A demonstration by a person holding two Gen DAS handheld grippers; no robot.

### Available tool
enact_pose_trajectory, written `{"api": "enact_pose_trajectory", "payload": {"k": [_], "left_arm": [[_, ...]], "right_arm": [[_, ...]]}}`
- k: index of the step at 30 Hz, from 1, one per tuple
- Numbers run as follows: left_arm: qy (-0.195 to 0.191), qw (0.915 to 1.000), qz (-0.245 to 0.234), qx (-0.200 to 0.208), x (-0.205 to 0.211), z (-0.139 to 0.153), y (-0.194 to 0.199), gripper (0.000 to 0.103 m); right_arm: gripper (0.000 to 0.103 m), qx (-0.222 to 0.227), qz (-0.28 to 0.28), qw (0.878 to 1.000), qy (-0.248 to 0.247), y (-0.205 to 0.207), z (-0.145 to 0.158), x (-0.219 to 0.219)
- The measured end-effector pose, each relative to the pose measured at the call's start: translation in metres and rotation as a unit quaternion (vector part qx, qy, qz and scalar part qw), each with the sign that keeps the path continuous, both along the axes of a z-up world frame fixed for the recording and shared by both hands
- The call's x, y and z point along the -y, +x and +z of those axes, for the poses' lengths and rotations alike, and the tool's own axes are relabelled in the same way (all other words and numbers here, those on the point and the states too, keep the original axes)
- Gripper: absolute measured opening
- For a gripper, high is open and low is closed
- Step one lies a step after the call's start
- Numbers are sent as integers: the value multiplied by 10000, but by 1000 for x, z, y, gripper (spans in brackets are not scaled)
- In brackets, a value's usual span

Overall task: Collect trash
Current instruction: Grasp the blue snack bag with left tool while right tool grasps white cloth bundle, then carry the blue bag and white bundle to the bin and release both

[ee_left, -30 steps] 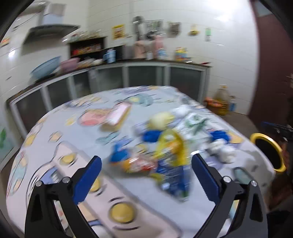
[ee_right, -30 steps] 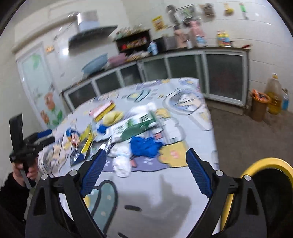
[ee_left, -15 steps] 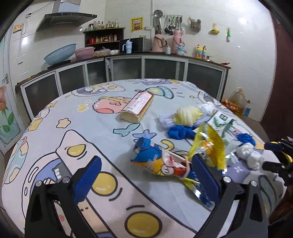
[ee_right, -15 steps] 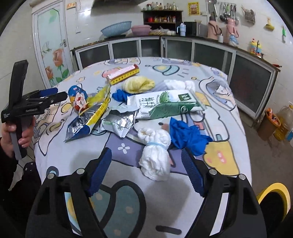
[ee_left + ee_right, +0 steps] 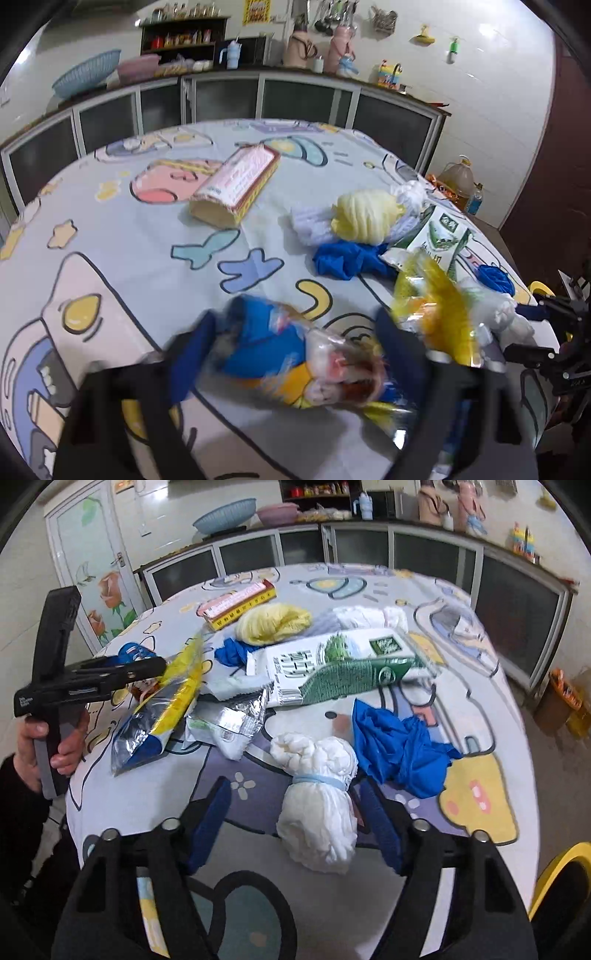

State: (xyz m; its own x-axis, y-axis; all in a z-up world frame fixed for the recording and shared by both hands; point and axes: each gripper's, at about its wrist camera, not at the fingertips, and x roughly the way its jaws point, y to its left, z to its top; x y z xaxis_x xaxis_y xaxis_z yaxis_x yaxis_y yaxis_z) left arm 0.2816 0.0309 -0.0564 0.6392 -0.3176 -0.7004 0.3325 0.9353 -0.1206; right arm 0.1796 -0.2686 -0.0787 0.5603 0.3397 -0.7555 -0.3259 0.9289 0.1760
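Trash is scattered over the near half of the desk (image 5: pixel 480 602), and the step in hand is judged to be the first pick-up, made by both hands at once. A blue snack bag (image 5: pixel 280 358) is framed by the left gripper (image 5: pixel 295 354); the jaws are closing with the bag between them, and because that view is blurred, contact of the pads cannot be made out. A white tied bundle (image 5: pixel 317 812) is bracketed by the right gripper (image 5: pixel 295 816), whose jaws are likewise closing; the bundle lies between them, nearer the right finger, and a clear gap is seen on the left side, so no grip is yet made. Behind the bundle a blue cloth (image 5: pixel 399 746), a green-and-white pack (image 5: pixel 332 668) and a yellow wrapper (image 5: pixel 177 686) are left lying. A yellow-rimmed bin (image 5: pixel 561 897) is seen off the desk's edge at lower right.

For the next move, both closings would need to be finished firmly, since soft, crinkly things may slip; the two pieces would then be lifted clear and carried toward the bin.
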Motion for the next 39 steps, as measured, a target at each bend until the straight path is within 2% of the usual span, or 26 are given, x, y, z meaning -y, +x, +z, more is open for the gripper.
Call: {"api": "enact_pose_trajectory", "payload": {"k": [1, 2, 4, 9, 12, 14, 24, 32, 39], "left_arm": [[12, 10000, 27, -24, 1, -2, 1, 57], [22, 10000, 58, -42, 1, -3, 3, 53], [68, 10000, 54, 16, 3, -2, 2, 45], [110, 9998, 74, 175, 0, 6, -7, 39], [-287, 9990, 113, 325, -14, 23, -17, 38], [-419, 9979, 148, 473, -21, 37, -24, 38], [-365, 9936, 186, 1056, -31, 89, -73, 38], [-328, 9935, 28, 1092, -20, 95, -101, 38], [-383, 9942, -387, 930, 15, 86, -111, 38]], "right_arm": [[56, -110, -26, 9999, 3, 3, -3, 0], [51, -180, -52, 9998, -40, 5, -6, 1], [29, -174, -176, 9994, -224, 6, -8, 1], [27, -249, -137, 9996, 14, 2, -2, 3], [27, -80, -122, 9999, 87, -9, 11, 3], [27, 69, -154, 9998, 126, -17, 22, 4], [27, 456, -252, 9982, 312, -48, 60, 20], [27, 490, -396, 9972, 405, -73, 62, 40], [27, 520, -763, 9943, 536, -94, 60, 74]]}}
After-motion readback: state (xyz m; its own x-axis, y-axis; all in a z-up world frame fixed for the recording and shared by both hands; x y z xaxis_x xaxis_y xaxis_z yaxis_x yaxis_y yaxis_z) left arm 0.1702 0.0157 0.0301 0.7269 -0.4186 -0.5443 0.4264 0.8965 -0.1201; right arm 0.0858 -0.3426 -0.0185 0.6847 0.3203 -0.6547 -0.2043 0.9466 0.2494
